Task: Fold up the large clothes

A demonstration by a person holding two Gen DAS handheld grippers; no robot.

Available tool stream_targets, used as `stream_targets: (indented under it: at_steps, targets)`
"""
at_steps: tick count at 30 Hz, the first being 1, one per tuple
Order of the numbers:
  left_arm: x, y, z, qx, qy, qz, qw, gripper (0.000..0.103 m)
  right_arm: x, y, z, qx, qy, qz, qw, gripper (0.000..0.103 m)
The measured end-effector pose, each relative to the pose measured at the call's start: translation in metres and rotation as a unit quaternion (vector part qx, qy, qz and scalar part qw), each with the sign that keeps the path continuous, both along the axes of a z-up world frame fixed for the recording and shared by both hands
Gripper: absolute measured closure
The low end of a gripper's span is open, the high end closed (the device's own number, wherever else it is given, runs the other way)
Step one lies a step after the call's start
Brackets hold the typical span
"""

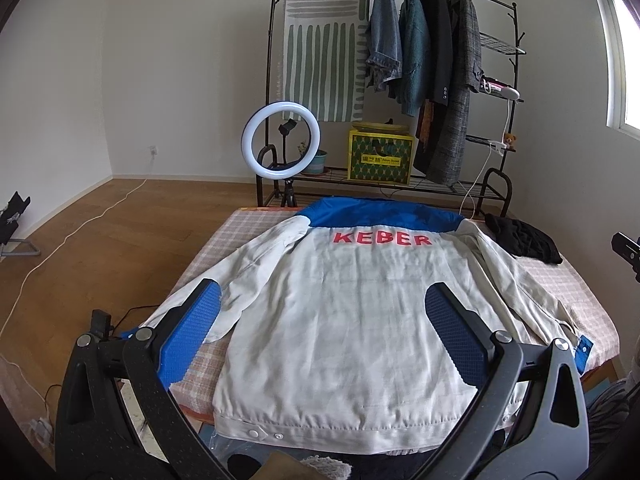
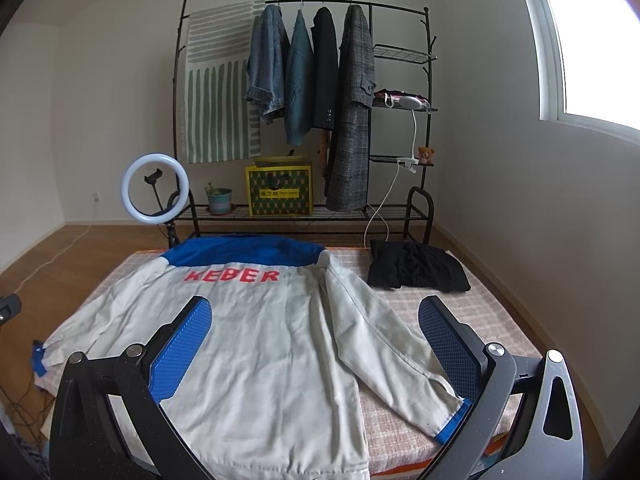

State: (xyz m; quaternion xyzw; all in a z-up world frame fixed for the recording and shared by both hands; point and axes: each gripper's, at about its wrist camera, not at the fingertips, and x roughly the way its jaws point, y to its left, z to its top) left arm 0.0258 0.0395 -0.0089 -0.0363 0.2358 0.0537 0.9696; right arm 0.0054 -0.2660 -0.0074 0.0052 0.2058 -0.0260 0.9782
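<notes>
**Big jacket lies flat on the table**

The white jacket (image 1: pixel 340 320) lies back-side up on the checked table (image 2: pixel 472 320). It runs long from near to far: the hem is near me and the blue shoulders are far. Red letters on the back say "KEBER". Both sleeves point out and toward me. A black cloth (image 2: pixel 418 266) sits at the far right. My left gripper (image 1: pixel 326 320) and right gripper (image 2: pixel 316 332) are wide open, holding nothing.

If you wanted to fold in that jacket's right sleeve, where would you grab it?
Probably at the blue cuff of the right sleeve, coming from the right edge with the right gripper. The sleeve lies flat and angled outward, its cuff free on the checked cover.
</notes>
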Motion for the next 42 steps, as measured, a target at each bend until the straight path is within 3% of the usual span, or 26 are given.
stream_targets:
  at_steps: [16,21,24,27,31,35,38,42]
  targets:
    - [0.051,0.065,-0.018,0.013,0.032,0.043,0.9985,0.000,0.059,0.027,-0.014,-0.005,0.024,0.047,0.999,0.000]
    - [0.067,0.124,-0.028,-0.034,0.037,0.047,0.9976,0.001,0.094,0.051,-0.022,0.027,0.027,0.131,0.991,0.000]
    - [0.075,0.163,-0.041,-0.024,0.049,0.075,0.9957,0.002,0.118,0.068,-0.029,0.063,0.020,0.201,0.977,0.000]
    - [0.082,0.209,-0.064,-0.042,0.075,0.097,0.9915,0.005,0.152,0.097,-0.039,0.064,0.061,0.242,0.966,0.000]
    - [0.080,0.281,-0.105,-0.090,0.109,0.152,0.9782,0.021,0.196,0.135,-0.058,0.075,0.104,0.277,0.952,0.001]
    - [0.066,0.346,-0.159,-0.179,0.137,0.193,0.9551,0.022,0.233,0.179,-0.080,0.084,0.158,0.303,0.936,0.027]
    - [0.056,0.380,-0.203,-0.231,0.161,0.216,0.9349,0.022,0.252,0.214,-0.096,0.082,0.188,0.320,0.925,0.038]
    - [0.054,0.411,-0.252,-0.298,0.179,0.225,0.9104,0.022,0.265,0.251,-0.112,0.074,0.212,0.332,0.916,0.038]
